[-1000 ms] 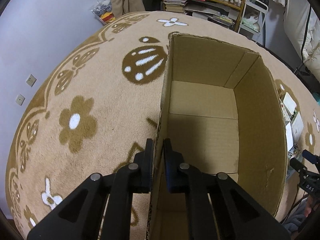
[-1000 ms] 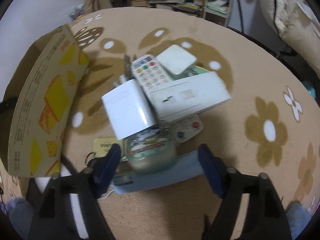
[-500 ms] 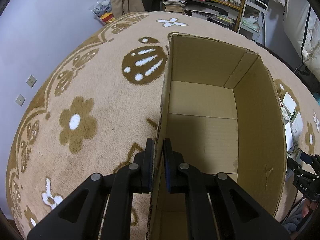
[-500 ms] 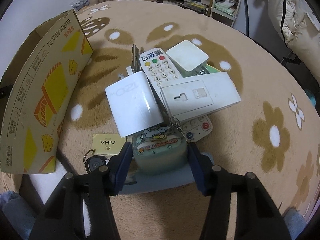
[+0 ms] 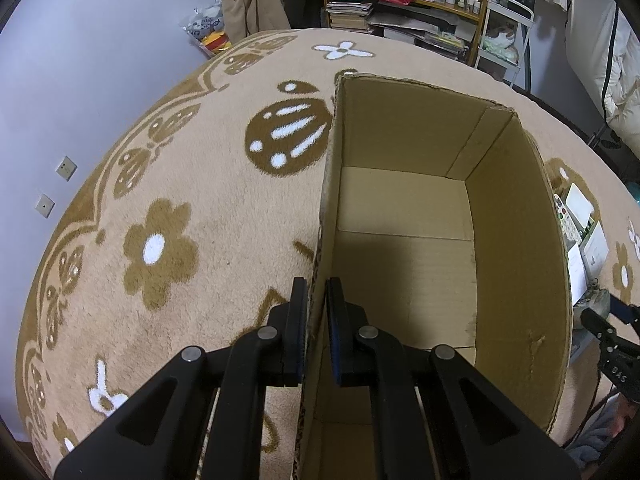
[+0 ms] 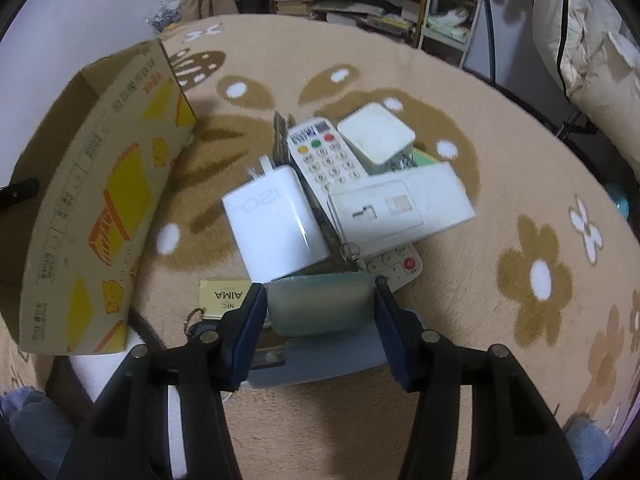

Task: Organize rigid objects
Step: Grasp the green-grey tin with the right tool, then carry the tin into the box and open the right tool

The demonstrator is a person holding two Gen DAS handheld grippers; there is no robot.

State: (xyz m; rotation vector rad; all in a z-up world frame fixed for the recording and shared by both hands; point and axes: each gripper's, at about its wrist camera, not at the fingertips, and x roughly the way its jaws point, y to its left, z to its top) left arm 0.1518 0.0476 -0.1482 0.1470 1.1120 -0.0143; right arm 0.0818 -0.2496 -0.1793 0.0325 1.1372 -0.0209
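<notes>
Left gripper (image 5: 316, 300) fingers pinching the cardboard box (image 5: 516, 240) wall; right gripper (image 6: 320, 300) fingers clamping the green tin (image 6: 318, 306) between them.

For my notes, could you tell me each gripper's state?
Left gripper: shut on the cardboard box wall.
Right gripper: shut on the green tin.

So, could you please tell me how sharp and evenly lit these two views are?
Left wrist view: crisp, strong fisheye bending of the carpet, a soft shadow across the floor of the cardboard box. Right wrist view: dimmer and softly blurred, worst on the green tin between the jaws; print on the white charger stays readable.
</notes>
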